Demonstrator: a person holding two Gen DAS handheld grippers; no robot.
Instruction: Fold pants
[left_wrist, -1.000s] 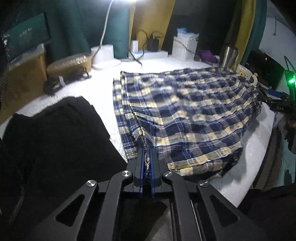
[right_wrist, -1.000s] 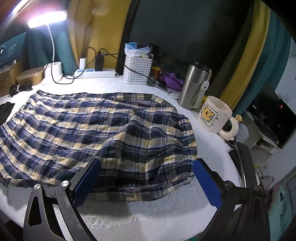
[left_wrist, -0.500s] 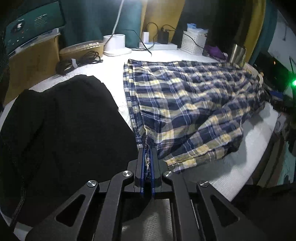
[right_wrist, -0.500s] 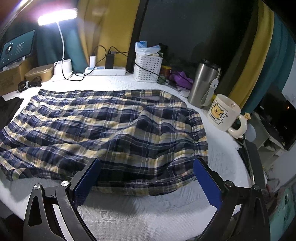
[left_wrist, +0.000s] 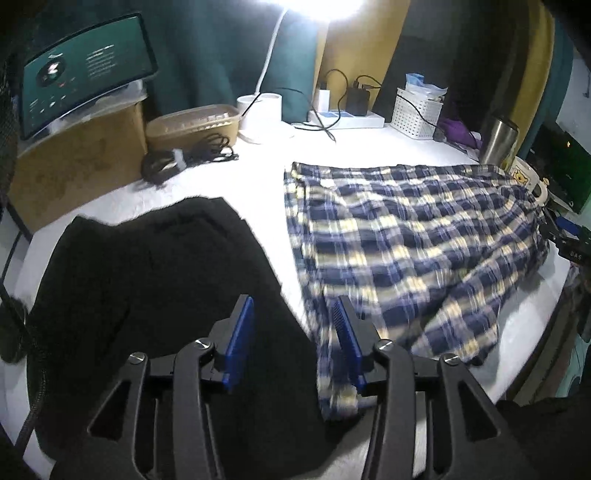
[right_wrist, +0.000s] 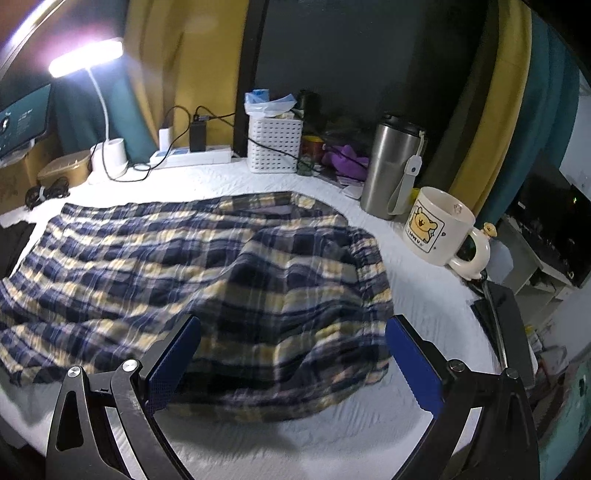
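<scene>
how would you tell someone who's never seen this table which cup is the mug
Start at the white table and follow the plaid pants to their waistband end. Just past it stand two cups: the tall steel tumbler, and beside it the mug, short, cream-white, with a cartoon bear on it.

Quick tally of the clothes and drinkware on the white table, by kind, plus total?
Plaid pants: 1
Black garment: 1
Steel tumbler: 1
Bear mug: 1
Total: 4
</scene>
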